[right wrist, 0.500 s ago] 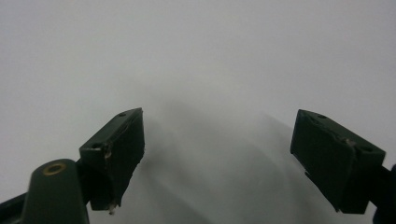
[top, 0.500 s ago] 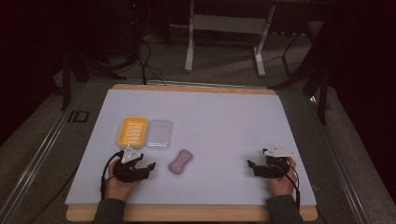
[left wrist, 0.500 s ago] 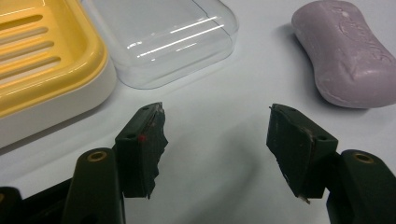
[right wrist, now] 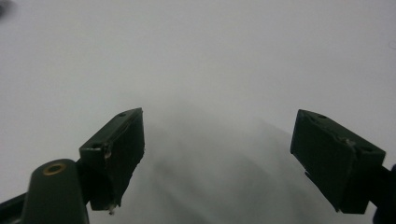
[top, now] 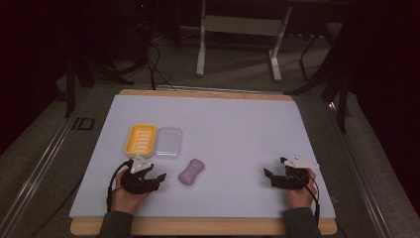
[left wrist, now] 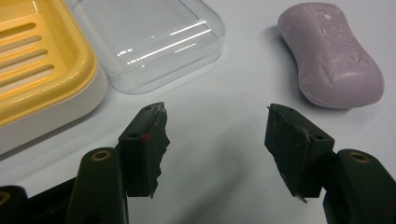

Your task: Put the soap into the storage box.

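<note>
Nothing on the table has clearly changed place since half a second ago; both hands stay near the front edge. On the white table (top: 233,124), the left gripper (top: 157,178) rests at the front left with its jaws spread apart and nothing between them. Just ahead of it in the left gripper view lie a yellow soap dish (left wrist: 42,65) and a clear plastic lid (left wrist: 149,42), side by side and touching. A purple soap bar (left wrist: 331,56) lies on the table to the right of the lid, apart from it. At the front right, the right gripper (top: 270,177) also stands wide open and empty above bare table.
</note>
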The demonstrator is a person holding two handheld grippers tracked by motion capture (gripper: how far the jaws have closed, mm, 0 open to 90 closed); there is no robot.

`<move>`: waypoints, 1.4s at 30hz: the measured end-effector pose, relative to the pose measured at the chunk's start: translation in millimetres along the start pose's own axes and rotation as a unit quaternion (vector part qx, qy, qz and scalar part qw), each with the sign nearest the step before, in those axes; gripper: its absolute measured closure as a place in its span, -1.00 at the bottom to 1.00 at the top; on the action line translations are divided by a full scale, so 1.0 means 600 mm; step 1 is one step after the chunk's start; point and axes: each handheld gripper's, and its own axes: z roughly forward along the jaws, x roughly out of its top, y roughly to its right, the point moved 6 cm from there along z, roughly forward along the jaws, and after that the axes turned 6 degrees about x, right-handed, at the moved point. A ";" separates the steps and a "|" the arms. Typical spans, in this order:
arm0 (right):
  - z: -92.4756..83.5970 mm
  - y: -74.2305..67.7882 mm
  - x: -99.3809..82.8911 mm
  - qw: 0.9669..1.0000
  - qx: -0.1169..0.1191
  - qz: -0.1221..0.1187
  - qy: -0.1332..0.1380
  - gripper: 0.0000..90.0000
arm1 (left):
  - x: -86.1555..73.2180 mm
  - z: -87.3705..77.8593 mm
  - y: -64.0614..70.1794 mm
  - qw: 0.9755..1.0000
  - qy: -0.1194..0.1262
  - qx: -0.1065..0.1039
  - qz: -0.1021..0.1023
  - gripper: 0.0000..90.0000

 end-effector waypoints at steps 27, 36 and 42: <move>-0.002 0.000 0.000 1.000 -0.005 -0.001 0.006 -0.62 | 0.071 -0.007 0.020 0.996 -0.052 -0.037 0.066 -0.15; -0.002 0.000 0.001 1.000 -0.003 -0.002 0.006 -0.62 | 0.091 0.008 0.019 0.994 -0.064 -0.049 0.072 -0.19; -0.002 -0.001 0.001 1.000 -0.003 -0.001 0.007 -0.62 | 0.105 0.014 0.017 0.994 -0.070 -0.054 0.068 -0.20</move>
